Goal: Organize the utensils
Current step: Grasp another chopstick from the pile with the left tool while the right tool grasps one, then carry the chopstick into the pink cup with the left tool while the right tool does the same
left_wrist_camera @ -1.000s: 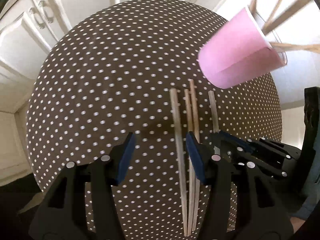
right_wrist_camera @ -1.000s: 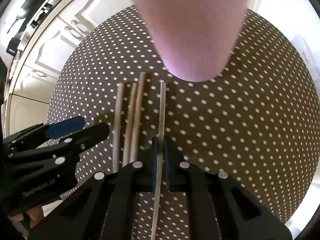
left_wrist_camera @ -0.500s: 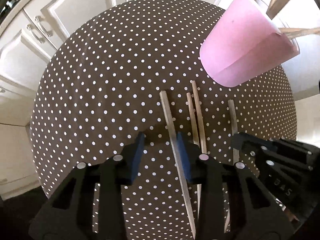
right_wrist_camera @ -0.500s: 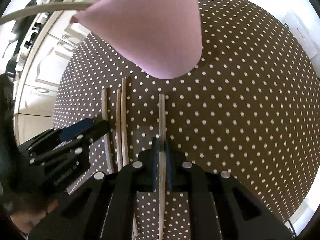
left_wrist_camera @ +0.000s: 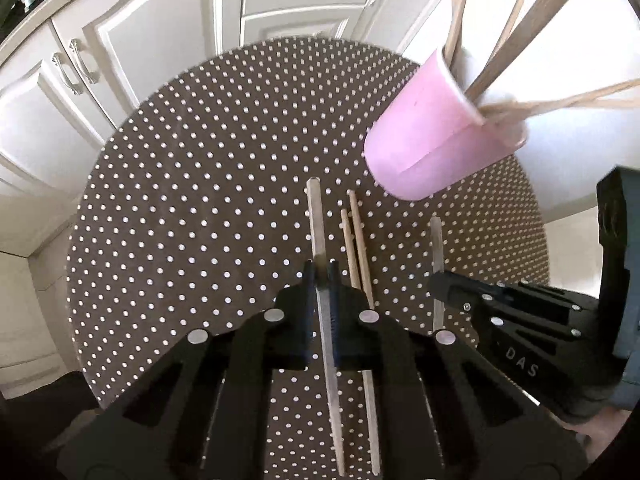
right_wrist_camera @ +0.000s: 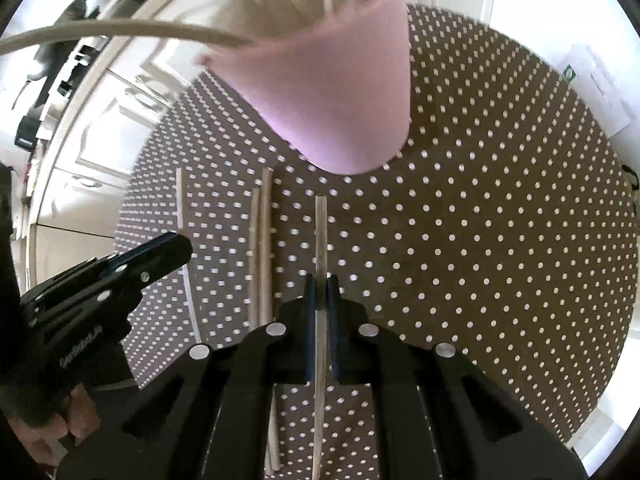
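Observation:
My left gripper [left_wrist_camera: 322, 280] is closing down on a flat wooden stick [left_wrist_camera: 316, 220], with the pads pressing on both its sides. My right gripper [right_wrist_camera: 320, 284] is shut on another wooden stick [right_wrist_camera: 321, 232] that points toward the pink cup [right_wrist_camera: 332, 92]. Two thinner sticks [left_wrist_camera: 356, 248] lie side by side on the dotted table [left_wrist_camera: 200, 220] between the held ones. The right gripper [left_wrist_camera: 442, 286] and its stick [left_wrist_camera: 436, 240] show at the right of the left wrist view. The pink cup [left_wrist_camera: 432, 140] holds several wooden utensils.
The round table has a brown cloth with white dots [right_wrist_camera: 500, 240], and its edge curves close on every side. White cabinet doors [left_wrist_camera: 140, 40] stand beyond the far edge. A person's hand [right_wrist_camera: 52, 432] holds the left gripper [right_wrist_camera: 176, 246].
The left gripper's jaws went from wide open to shut on the leftmost stick. Both grippers rose from the table, each with its stick. The right gripper stayed shut.

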`<state>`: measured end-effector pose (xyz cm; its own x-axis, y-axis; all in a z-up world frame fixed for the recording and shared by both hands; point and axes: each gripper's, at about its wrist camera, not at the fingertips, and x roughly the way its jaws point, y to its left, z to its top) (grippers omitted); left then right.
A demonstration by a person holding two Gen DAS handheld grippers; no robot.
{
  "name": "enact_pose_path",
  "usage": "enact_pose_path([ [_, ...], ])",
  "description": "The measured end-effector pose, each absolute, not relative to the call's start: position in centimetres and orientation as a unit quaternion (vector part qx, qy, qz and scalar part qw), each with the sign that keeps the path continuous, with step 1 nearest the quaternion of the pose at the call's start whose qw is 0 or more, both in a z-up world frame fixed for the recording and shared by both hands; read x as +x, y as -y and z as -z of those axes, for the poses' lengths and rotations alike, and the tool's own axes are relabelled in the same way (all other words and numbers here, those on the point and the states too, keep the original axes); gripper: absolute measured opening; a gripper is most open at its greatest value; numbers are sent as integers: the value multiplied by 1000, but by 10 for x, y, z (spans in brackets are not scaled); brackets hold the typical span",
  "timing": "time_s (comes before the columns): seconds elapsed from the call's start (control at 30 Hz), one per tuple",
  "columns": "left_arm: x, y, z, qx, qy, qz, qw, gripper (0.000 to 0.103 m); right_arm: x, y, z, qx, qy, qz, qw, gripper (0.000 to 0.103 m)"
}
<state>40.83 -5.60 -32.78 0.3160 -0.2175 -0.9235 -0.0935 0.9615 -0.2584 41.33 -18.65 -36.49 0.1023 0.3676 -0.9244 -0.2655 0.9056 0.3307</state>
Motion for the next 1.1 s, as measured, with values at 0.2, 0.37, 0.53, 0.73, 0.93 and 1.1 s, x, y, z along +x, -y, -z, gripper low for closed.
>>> enact_pose_path([
  [0.2, 393, 52, 286, -150, -542, 65, 824, 6, 398, 201, 322, 44, -592, -213, 776, 5],
  [0.37, 374, 48, 242, -139, -503, 94, 848, 6, 387, 207, 279, 55, -545, -212, 809, 5],
  [0.53, 354, 43, 204, -130, -470, 117, 865, 6, 373, 206, 232, 55, -494, -212, 842, 5],
  [0.73, 343, 44, 174, -124, -443, 142, 877, 6, 358, 212, 201, 48, -451, -204, 867, 4],
  [0.93, 336, 49, 148, -117, -414, 165, 888, 6, 352, 218, 171, 53, -414, -193, 888, 4],
  [1.1, 333, 51, 124, -119, -382, 174, 900, 6, 354, 223, 147, 50, -379, -186, 905, 4],
])
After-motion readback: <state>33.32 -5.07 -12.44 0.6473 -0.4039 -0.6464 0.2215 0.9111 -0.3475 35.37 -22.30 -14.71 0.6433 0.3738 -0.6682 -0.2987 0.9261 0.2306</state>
